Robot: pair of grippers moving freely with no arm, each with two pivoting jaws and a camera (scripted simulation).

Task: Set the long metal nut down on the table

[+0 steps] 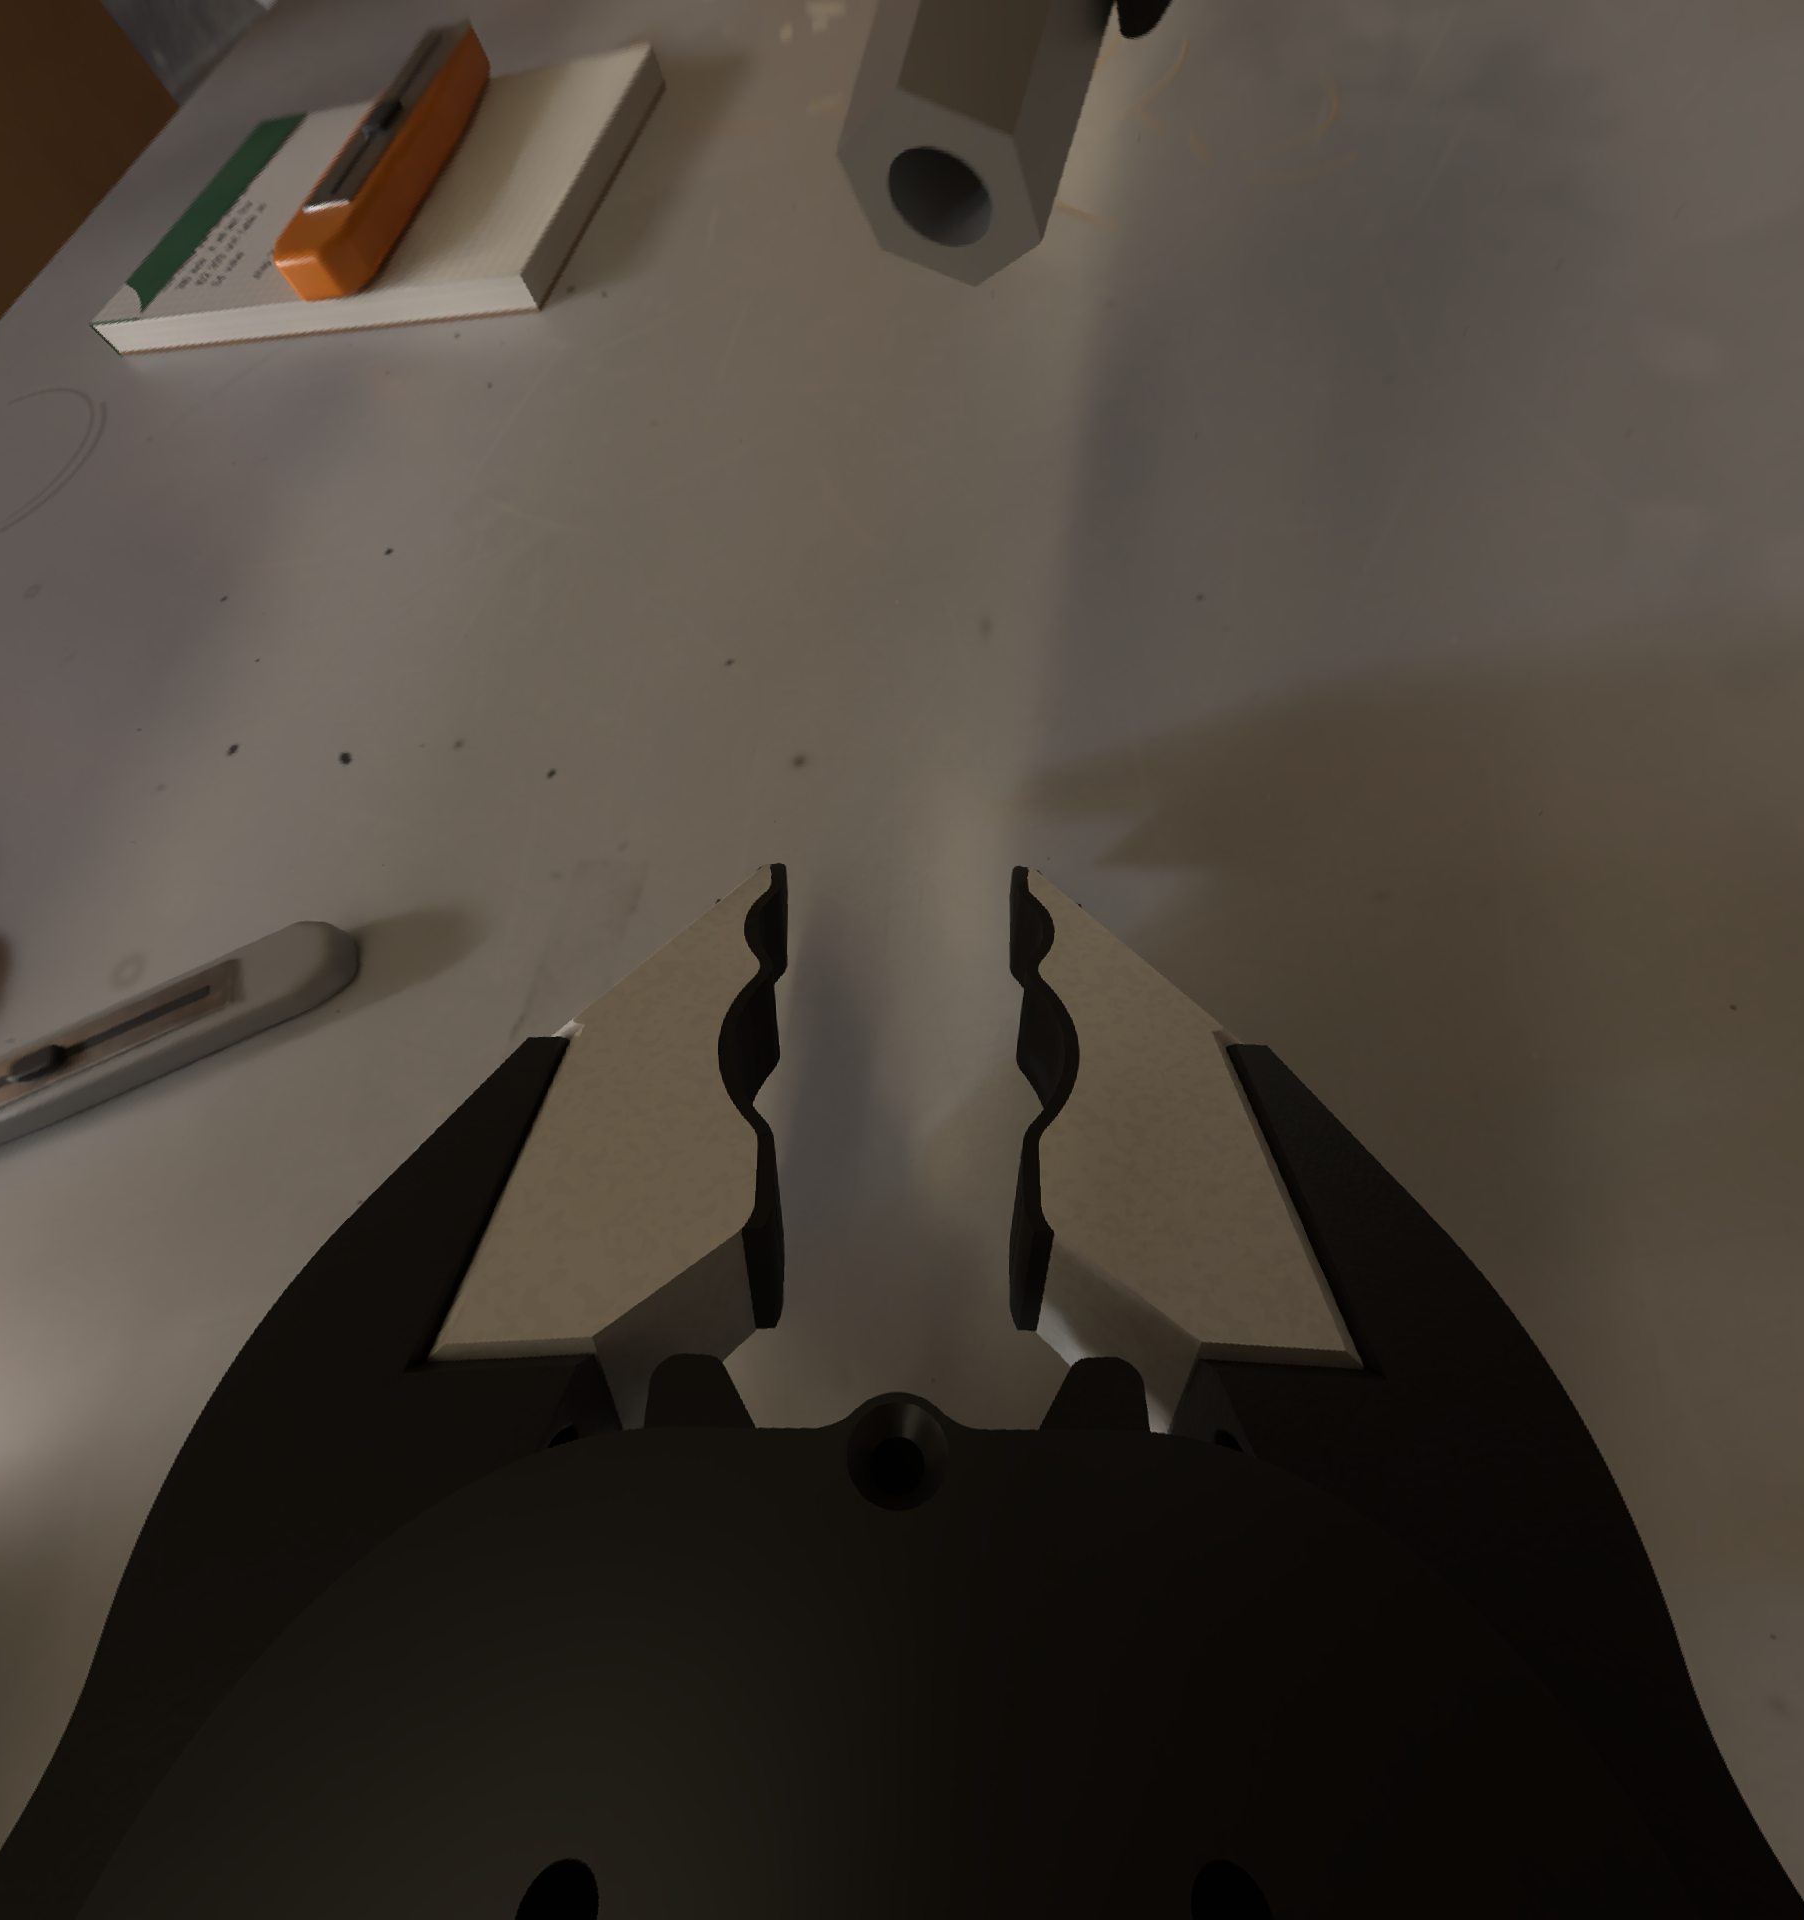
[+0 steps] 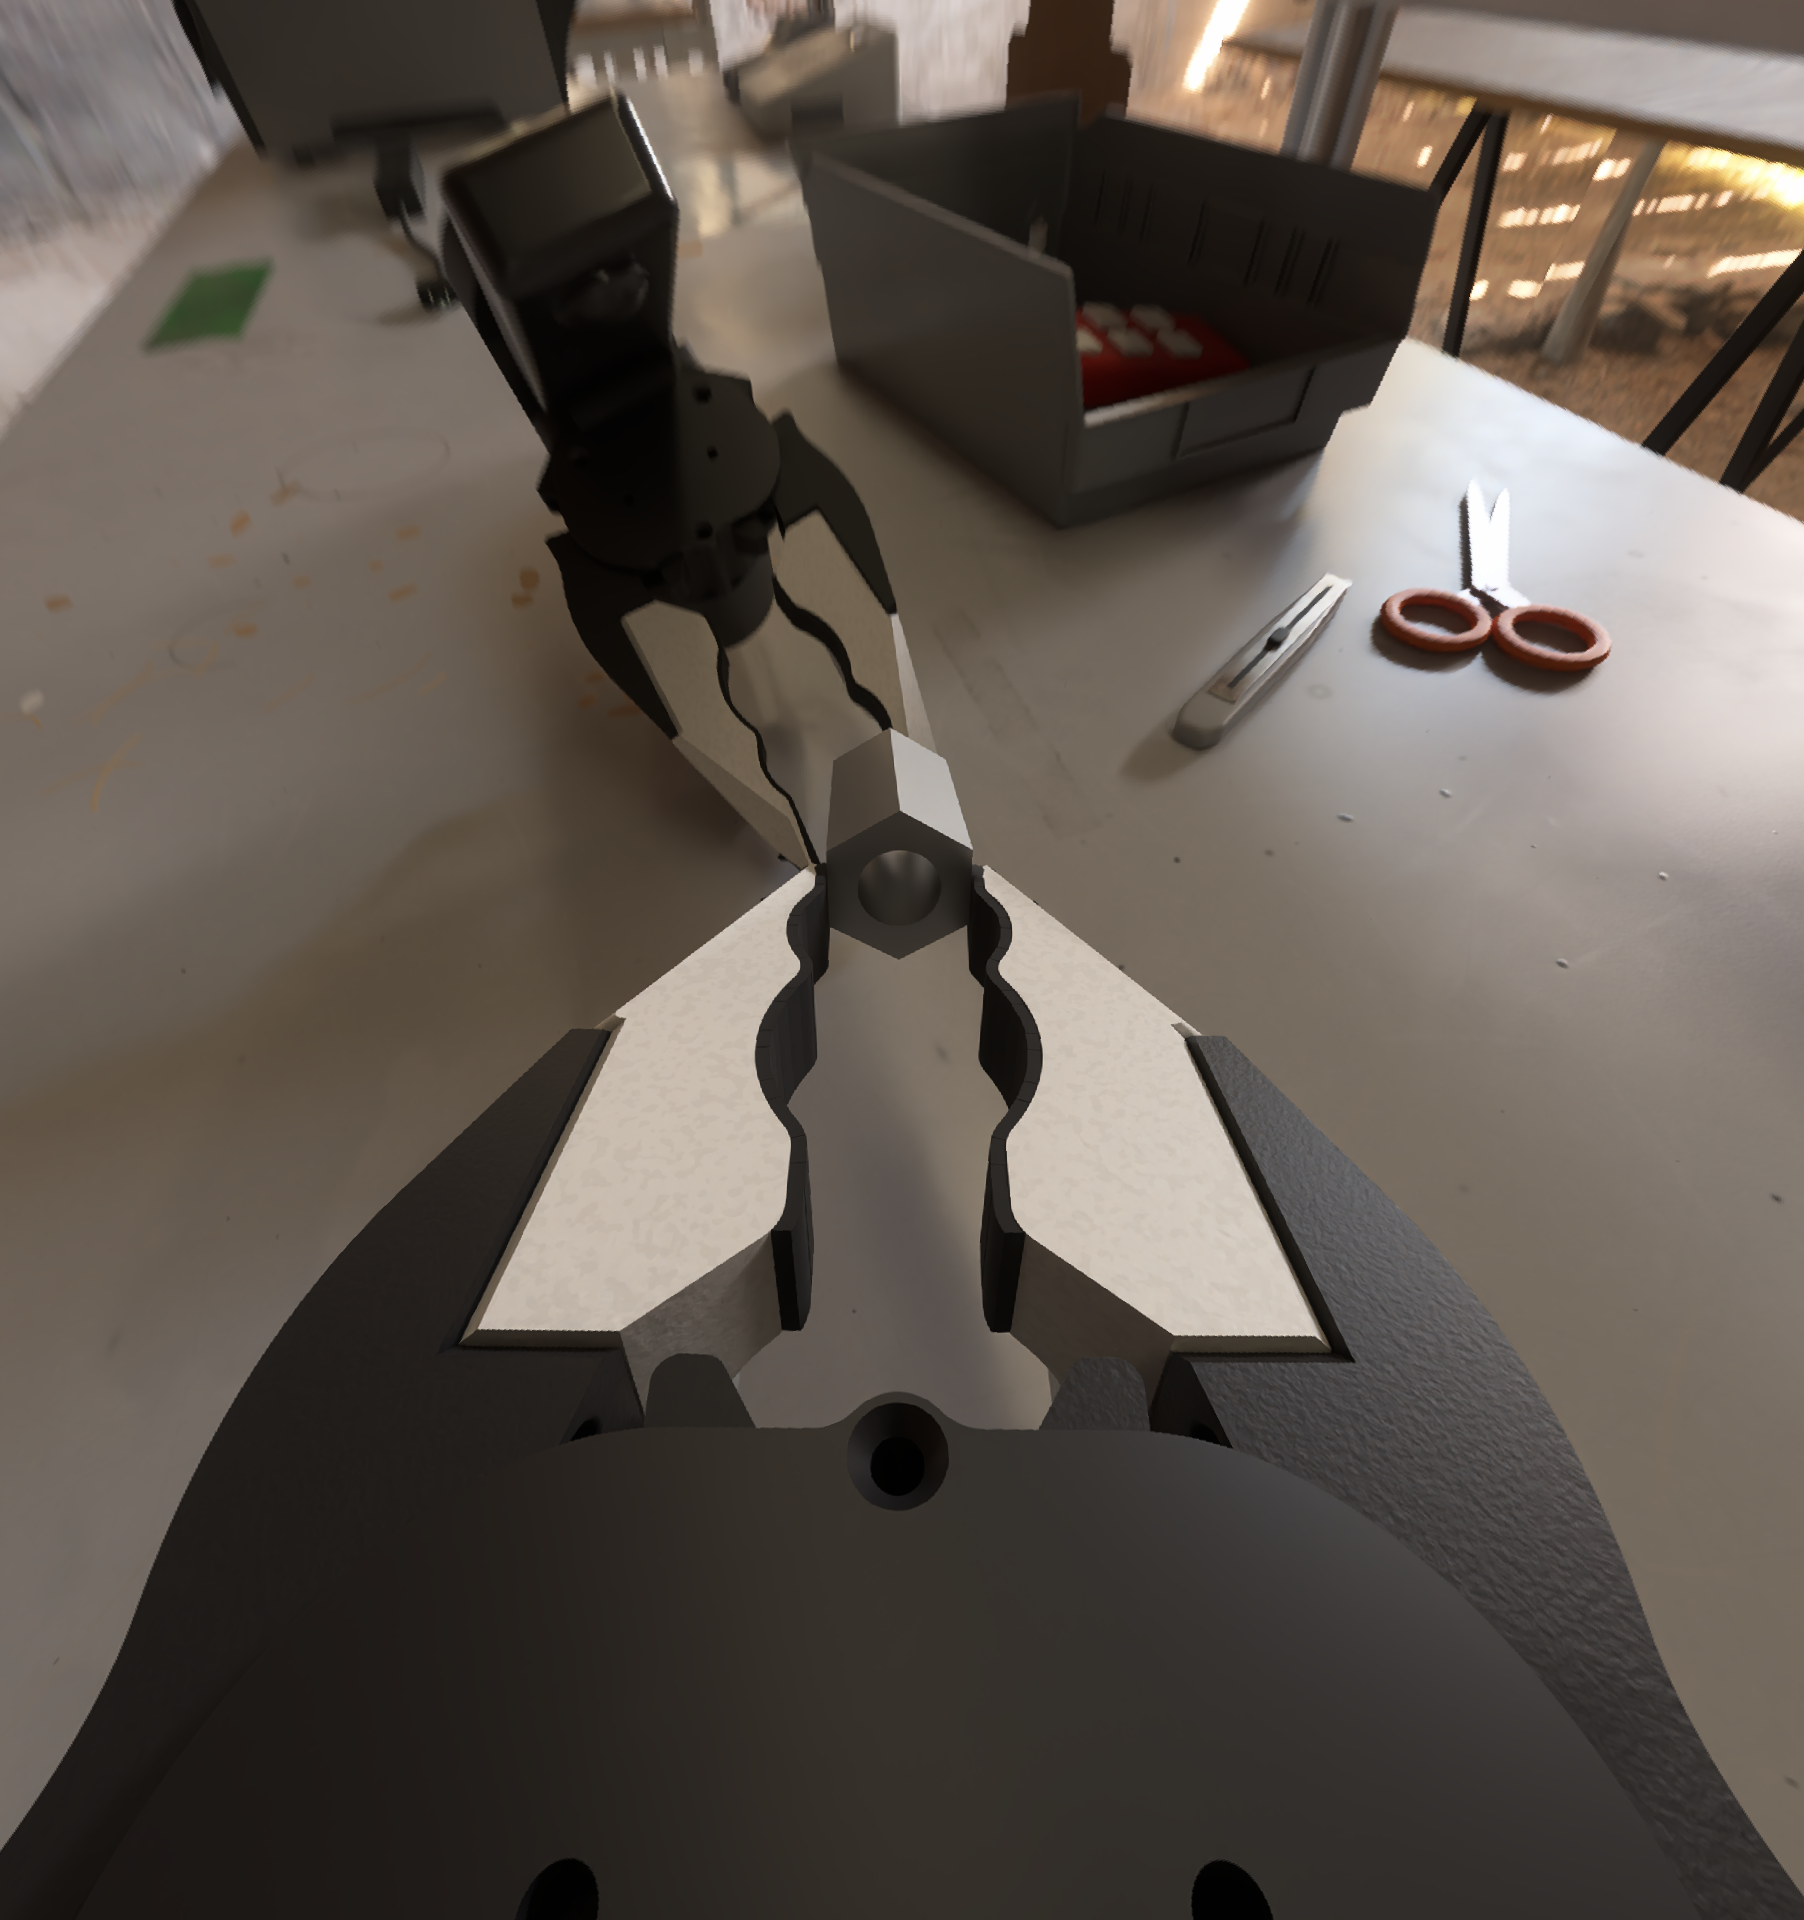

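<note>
So the long metal nut [image 2: 893, 831] sits pinched at the very tips of the right gripper [image 2: 898, 894], above the table [image 2: 1397, 1039] as far as I can tell, with the left gripper [image 2: 856, 790] half open and empty just beyond it. Grip's shallow, so it could slip or tip out early. How high it hangs is hard to judge, and the far end's hidden.

From the right tool [image 2: 898, 894], the desk [image 2: 1397, 1039] lies bare toward 3 o'clock. At 12 o'clock the left tool [image 2: 856, 790] blocks the way just behind the long metal nut [image 2: 893, 831]. At 1 o'clock stand a grey bin [image 2: 981, 343], box cutter [image 2: 1262, 665] and scissors [image 2: 1490, 613].
</note>
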